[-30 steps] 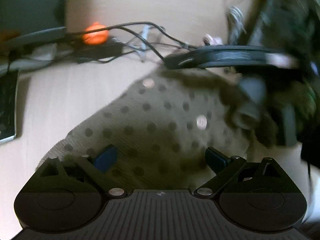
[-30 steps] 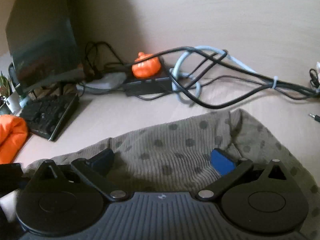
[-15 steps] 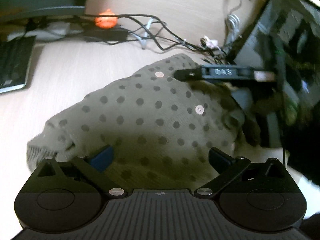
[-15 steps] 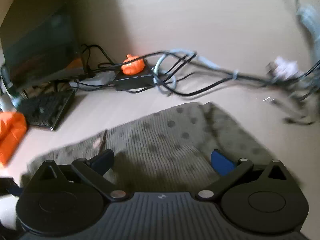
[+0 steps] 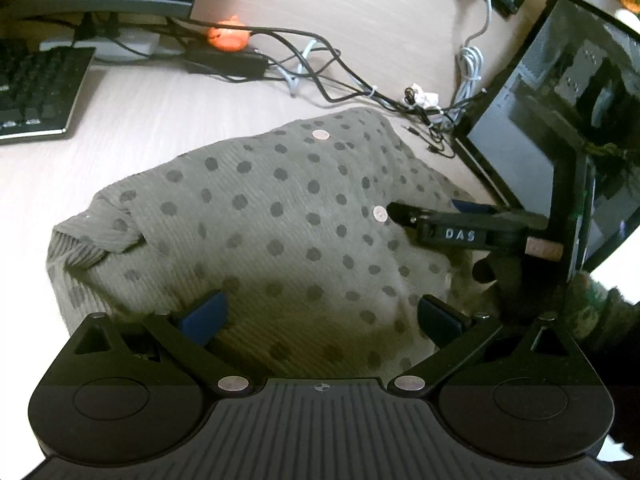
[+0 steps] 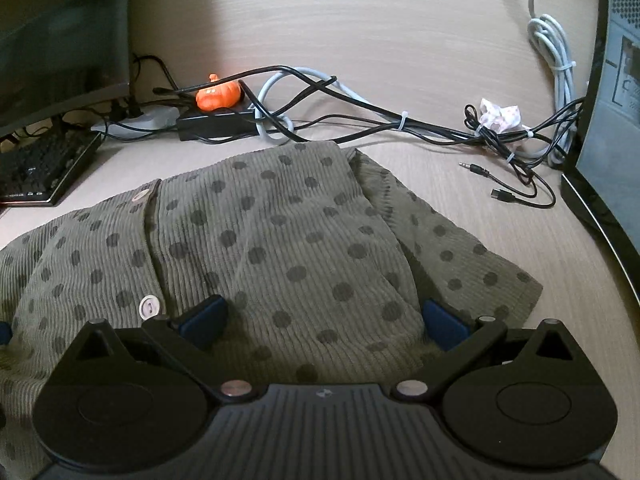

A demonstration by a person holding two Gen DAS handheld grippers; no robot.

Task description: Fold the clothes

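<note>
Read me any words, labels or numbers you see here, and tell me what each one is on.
"DAS" – white letters on the side of the right gripper, seen from the left wrist view.
Keyboard key legends: too small to read.
Monitor screen content: too blurred to read.

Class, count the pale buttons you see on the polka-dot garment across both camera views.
2 on the garment: one button near its far edge, another button nearer the right gripper's fingers. More may be hidden.
</note>
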